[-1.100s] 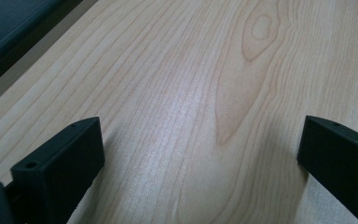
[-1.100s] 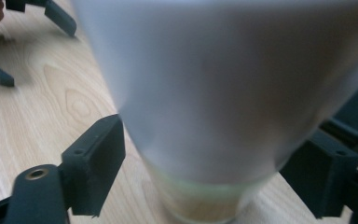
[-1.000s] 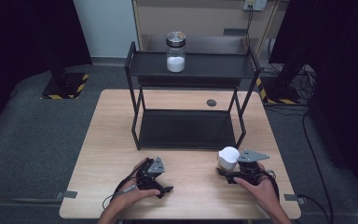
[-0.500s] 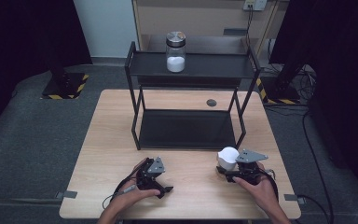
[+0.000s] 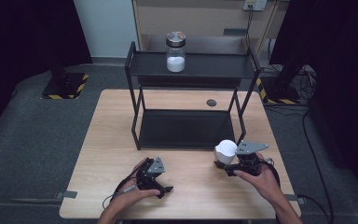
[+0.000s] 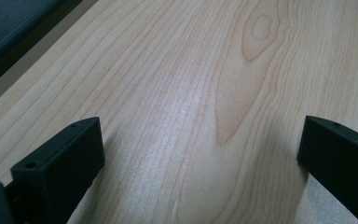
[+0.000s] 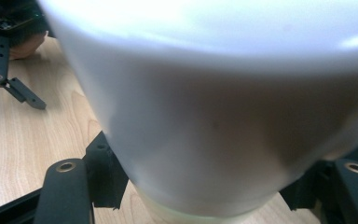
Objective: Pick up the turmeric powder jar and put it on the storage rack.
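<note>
**White cup held at the desk's near right**

The right tongs point(image 5: 227, 161) are closed on a white cup point(image 5: 225, 150), one jaw at each side of its lower wall, just above the wooden desk point(image 5: 107, 140) near the black shelf rack point(image 5: 186, 128); the left tongs point(image 5: 161, 179) rest at the near left, jaws wide apart and holding nothing; a glass jar point(image 5: 175, 45) with white contents stands on the rack's top shelf, at the far side.
</note>
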The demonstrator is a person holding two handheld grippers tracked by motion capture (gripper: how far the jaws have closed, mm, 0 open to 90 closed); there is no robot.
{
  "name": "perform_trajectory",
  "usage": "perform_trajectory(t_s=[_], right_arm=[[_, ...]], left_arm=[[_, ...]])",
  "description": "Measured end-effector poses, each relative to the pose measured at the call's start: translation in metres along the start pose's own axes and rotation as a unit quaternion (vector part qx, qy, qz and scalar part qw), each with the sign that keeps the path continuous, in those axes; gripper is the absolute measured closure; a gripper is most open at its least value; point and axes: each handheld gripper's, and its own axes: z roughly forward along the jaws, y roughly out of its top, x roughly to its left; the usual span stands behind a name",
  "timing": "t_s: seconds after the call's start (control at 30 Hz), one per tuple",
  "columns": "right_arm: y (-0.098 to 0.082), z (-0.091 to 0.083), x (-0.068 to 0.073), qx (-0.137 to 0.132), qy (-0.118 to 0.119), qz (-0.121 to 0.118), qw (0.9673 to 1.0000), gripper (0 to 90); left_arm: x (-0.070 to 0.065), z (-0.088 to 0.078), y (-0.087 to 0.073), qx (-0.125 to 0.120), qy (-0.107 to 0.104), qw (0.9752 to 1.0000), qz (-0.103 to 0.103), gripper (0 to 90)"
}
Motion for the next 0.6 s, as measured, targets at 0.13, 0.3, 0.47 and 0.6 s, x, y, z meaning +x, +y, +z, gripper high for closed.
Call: perform_trajectory(t_s=[0.13,0.3,0.47,0.6], right_arm=[[0.012,-0.002,-0.007,0.006,0.016,-0.013,0.9998,32.0],[0.024,-0.007,-0.016,0.005,0.034,-0.016,0.9993,32.0],[0.038,-0.014,-0.020,0.010,0.041,-0.026,0.9988,31.9],[0.049,-0.022,-0.024,0.008,0.044,-0.027,0.9987,31.9]], left_arm=[[0.000,0.000,0.000,0.001,0.000,1.0000,0.001,0.0],[0.000,0.000,0.001,0.002,0.000,1.0000,0.002,0.0],[0.000,0.000,0.001,0.002,0.000,1.0000,0.002,0.0],[0.000,0.000,0.001,0.002,0.000,1.0000,0.002,0.0]])
